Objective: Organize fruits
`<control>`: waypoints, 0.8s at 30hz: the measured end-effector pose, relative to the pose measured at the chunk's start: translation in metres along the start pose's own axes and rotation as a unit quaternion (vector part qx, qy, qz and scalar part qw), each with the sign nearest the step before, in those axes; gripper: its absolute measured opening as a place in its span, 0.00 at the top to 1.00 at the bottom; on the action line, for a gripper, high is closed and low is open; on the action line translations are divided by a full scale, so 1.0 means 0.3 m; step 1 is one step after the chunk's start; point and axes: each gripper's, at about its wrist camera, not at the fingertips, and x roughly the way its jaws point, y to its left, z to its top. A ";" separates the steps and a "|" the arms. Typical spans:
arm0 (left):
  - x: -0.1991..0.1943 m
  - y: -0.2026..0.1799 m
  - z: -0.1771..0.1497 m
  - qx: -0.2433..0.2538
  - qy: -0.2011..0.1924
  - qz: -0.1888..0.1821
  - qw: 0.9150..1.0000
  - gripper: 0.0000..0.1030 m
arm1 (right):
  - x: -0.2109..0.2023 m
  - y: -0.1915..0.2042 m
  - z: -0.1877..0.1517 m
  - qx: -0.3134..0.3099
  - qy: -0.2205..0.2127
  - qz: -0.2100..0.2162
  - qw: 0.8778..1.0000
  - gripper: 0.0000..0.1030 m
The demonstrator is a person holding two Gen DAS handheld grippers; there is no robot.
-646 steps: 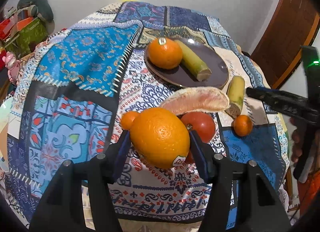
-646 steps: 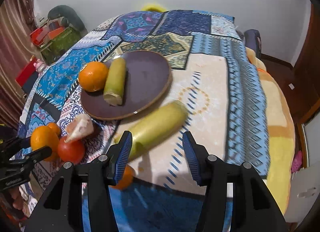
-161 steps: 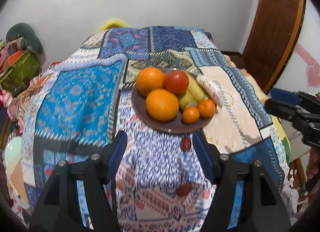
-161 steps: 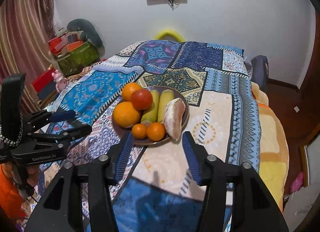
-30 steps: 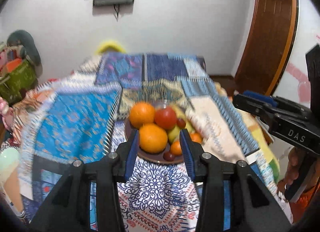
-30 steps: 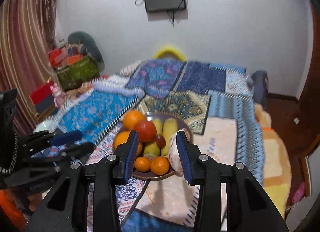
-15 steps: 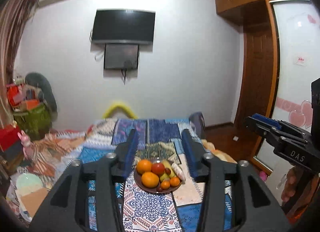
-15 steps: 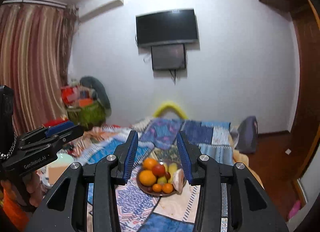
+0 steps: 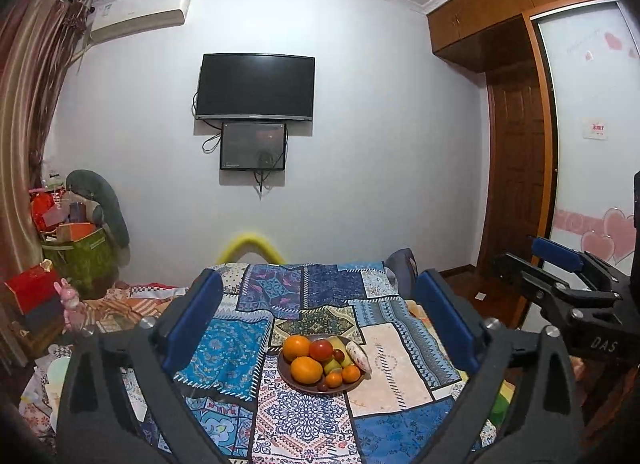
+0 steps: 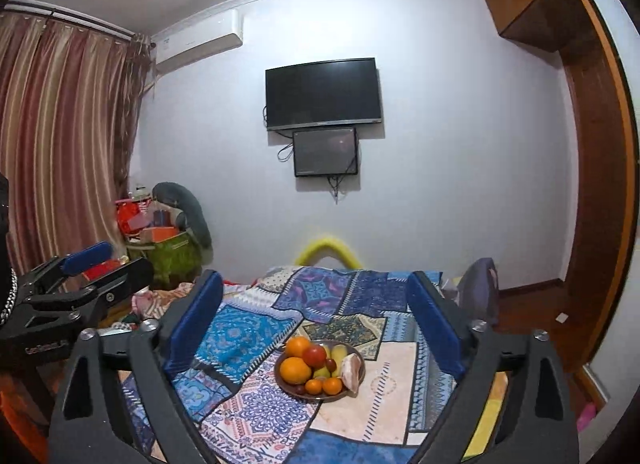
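Round dark brown plate [image 9: 285, 374] sits lower centre of frame on blue patchwork bedspread [image 9: 240, 348], loaded w/ two large oranges [image 9: 306, 369], red tomato [image 9: 321, 349], small tangerines [image 9: 351, 373], pale pomelo wedge [image 9: 358, 356]; dark small fruits, possibly dates. Left gripper [image 9: 318, 310] and right gripper [image 10: 316, 308]: fingers spread apart, nothing held, well above the plate. Black wall TV [image 10: 323, 93] upper centre.

patchwork cloth [image 9: 312, 416] bare around plate [image 9: 286, 378]
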 end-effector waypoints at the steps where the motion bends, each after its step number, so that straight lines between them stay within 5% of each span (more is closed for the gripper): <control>1: -0.008 -0.005 0.000 0.000 0.000 0.001 1.000 0.01 | -0.014 -0.002 0.000 0.000 -0.002 -0.003 1.000 0.04; 24: -0.001 -0.016 -0.025 0.008 0.009 0.002 1.000 0.00 | -0.072 -0.018 -0.028 0.004 -0.004 -0.023 1.000 0.00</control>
